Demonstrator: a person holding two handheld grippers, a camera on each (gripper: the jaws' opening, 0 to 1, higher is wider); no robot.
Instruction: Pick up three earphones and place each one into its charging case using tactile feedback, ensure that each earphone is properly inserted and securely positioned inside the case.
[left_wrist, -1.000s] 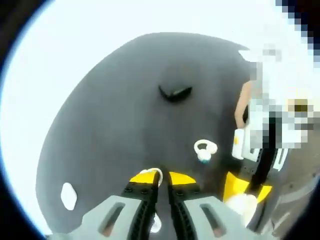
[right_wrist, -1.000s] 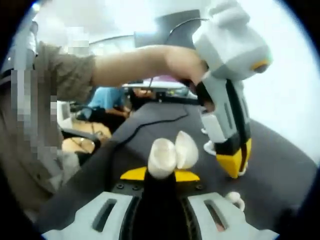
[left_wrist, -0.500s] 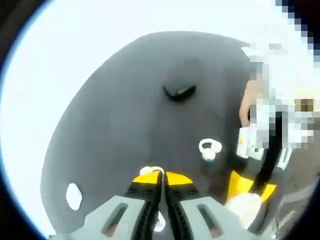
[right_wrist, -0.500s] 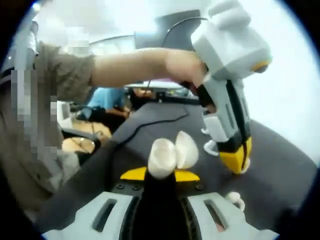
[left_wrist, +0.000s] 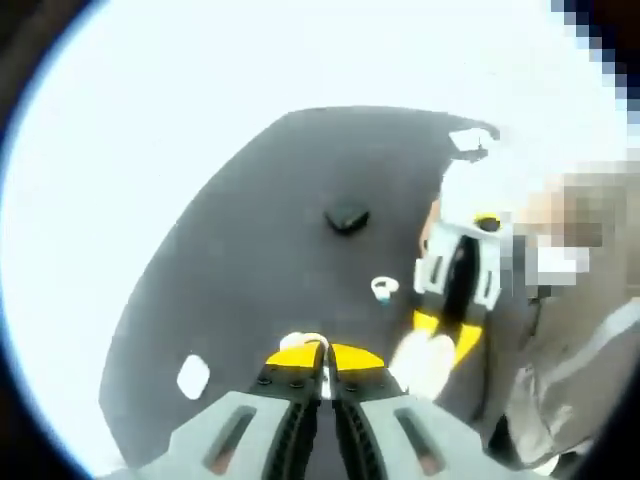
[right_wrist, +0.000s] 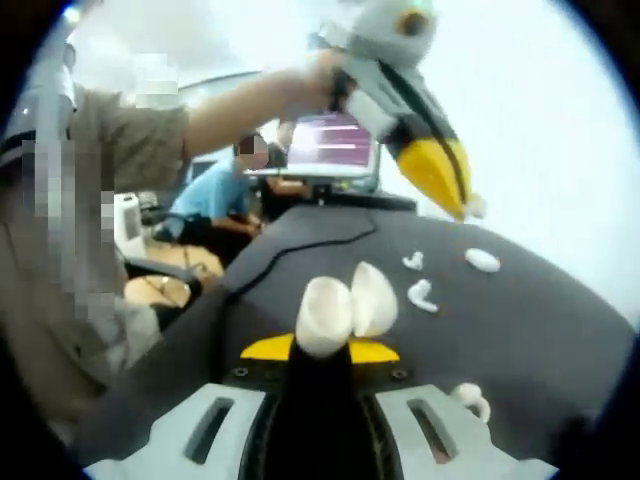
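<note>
In the left gripper view, a white earphone (left_wrist: 305, 344) is pinched between the closed jaws of the left gripper (left_wrist: 322, 362), above the dark worktop (left_wrist: 260, 260). In the right gripper view, an open white charging case (right_wrist: 345, 308) is clamped by the right gripper (right_wrist: 320, 350), with the left gripper (right_wrist: 462, 205) seen raised well above and beyond that case.

- In the right gripper view, the charging case (right_wrist: 345, 308) sits at centre, above the right gripper (right_wrist: 320, 352).
- Two earphones (right_wrist: 421, 294) (right_wrist: 412, 261) lie on the worktop (right_wrist: 540, 330) right of it, another earphone (right_wrist: 481, 259) farther right, one more (right_wrist: 470, 398) at lower right.
- The left gripper (right_wrist: 463, 208) is raised at upper right.
- A person's arm (right_wrist: 240, 100) crosses the upper left.
</note>
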